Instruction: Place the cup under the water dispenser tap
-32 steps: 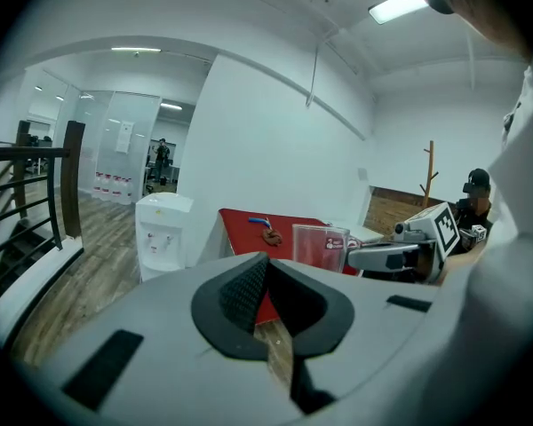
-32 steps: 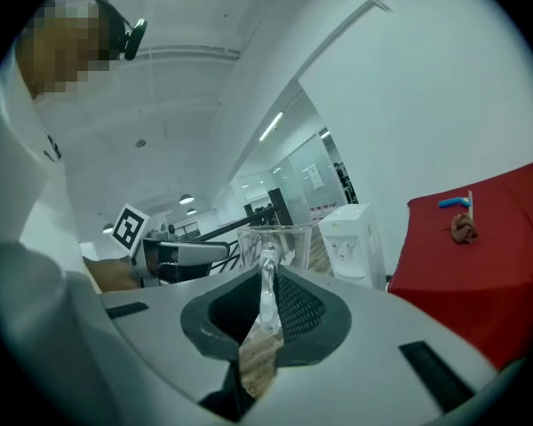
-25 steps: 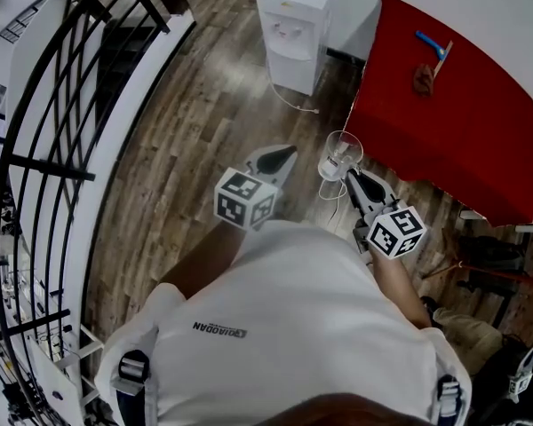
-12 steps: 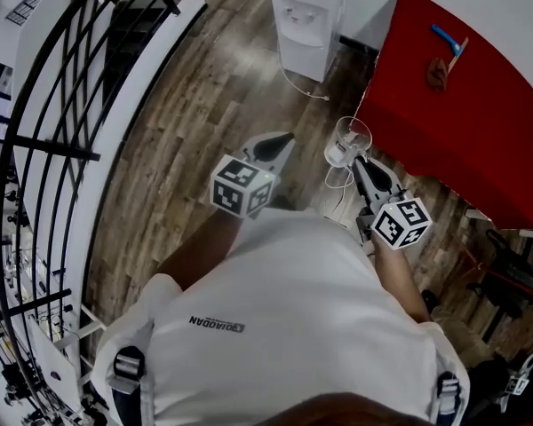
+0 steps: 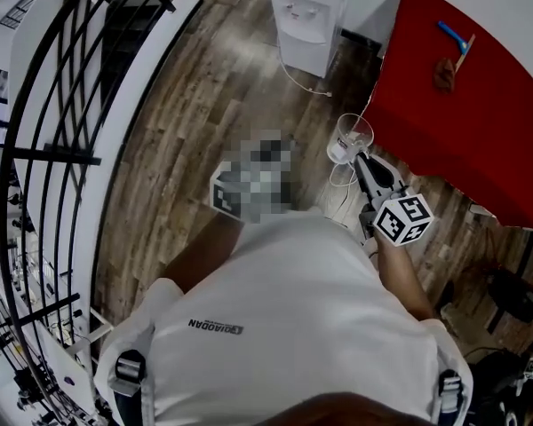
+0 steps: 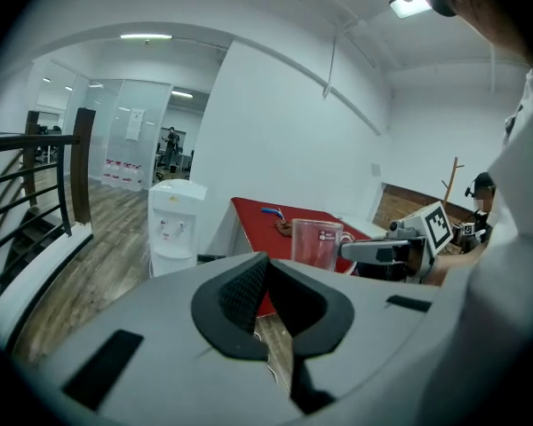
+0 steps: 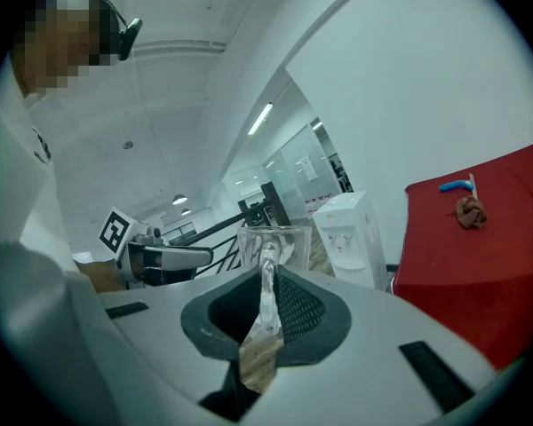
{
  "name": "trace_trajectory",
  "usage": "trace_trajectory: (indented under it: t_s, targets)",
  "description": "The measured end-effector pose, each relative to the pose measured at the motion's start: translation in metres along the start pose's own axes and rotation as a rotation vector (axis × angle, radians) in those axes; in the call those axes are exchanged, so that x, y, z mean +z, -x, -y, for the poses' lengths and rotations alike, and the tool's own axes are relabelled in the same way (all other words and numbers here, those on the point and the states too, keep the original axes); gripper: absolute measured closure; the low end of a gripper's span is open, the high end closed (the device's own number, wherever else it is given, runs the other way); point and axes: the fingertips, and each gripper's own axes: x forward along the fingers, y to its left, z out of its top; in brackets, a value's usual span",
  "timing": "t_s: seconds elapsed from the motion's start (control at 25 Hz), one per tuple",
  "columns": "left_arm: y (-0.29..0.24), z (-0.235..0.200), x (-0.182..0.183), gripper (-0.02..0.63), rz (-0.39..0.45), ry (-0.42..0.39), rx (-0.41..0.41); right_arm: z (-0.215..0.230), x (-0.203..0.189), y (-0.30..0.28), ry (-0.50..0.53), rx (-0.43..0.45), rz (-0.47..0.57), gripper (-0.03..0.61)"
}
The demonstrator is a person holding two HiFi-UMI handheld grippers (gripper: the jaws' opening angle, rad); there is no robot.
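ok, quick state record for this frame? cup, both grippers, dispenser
cup: clear mug, upright, held in the air
right gripper: shut on the cup by its handle
left gripper: jaws together, nothing between them
water dispenser: white, ahead, well apart from cup
red table: beside the water dispenser
task: cup not yet at the water dispenser

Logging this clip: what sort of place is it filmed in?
Most likely an office or lab floor, indoors: a white water dispenser against the wall, a table under a red cloth, a black railing beside wood-look flooring, glass-walled rooms further back. The right gripper holds a glass cup.
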Motion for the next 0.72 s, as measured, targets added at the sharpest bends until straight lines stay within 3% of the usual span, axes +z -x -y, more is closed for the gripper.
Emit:
trace_trajectory:
  t_s: [0.2, 0.44, 0.72]
  targets:
    - [-0.012, -0.028, 0.008, 0.617, -0.019, 0.011, -0.029, 0.002, 0.002, -0.028, -0.004, -0.026, -0.032, 0.532]
    - [-0.043, -0.076, 0.047, 0.617, -0.001, -0.011, -0.074, 0.014, 0.032, -0.087, 0.032, -0.032, -0.050, 0.532]
    - [-0.060, -0.141, 0.067, 0.617, -0.047, 0.001, -0.122, 0.024, 0.062, -0.156, 0.048, -0.093, -0.055, 0.532]
